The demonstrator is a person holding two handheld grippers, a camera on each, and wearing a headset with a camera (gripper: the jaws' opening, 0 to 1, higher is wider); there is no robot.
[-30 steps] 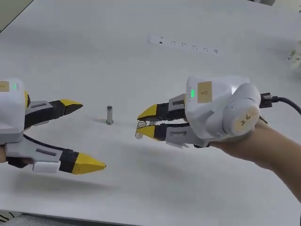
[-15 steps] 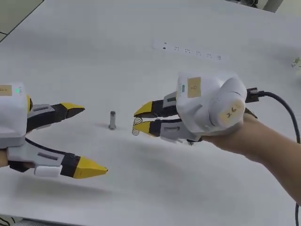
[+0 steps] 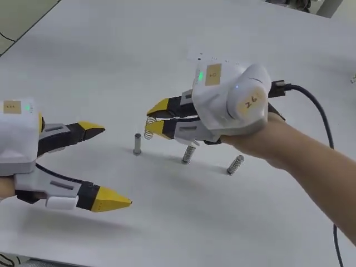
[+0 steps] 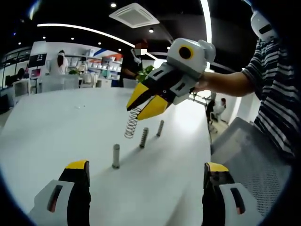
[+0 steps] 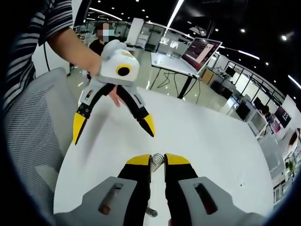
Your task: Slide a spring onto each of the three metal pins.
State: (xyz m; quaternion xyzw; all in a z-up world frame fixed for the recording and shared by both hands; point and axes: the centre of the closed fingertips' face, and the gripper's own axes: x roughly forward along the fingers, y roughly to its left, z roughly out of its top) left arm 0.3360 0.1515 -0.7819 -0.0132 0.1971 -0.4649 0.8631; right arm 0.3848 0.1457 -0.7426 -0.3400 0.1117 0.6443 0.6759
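Near left: left gripper [image 3: 114, 167], jaws spread wide, nothing between them. In the left gripper view its two yellow tips [image 4: 146, 165] frame the work from well apart.

Just beyond its tips, on the white table [image 3: 83, 67]: the bare pin [image 3: 137, 143], upright, no spring on it. In the left gripper view the same pin [image 4: 115, 156] stands nearest of the three.

To the right of it, two more pins, each already wearing a spring: the middle sprung pin [image 3: 188, 153] and the right sprung pin [image 3: 235, 164]. Both lean a little in the head view. I cannot tell whether the springs sit fully down.

Above and slightly beyond the bare pin: right gripper [image 3: 151, 120], jaws pinched onto the loose spring [image 3: 148, 128]. The right gripper view shows the coil [image 5: 157, 161] nipped between the yellow tips. From the left gripper view the spring [image 4: 131, 125] hangs down from the jaws at a slant, its lower end above and just right of the bare pin's top, apart from it.

Far right: a black cable [image 3: 317, 111] trails from the right gripper.
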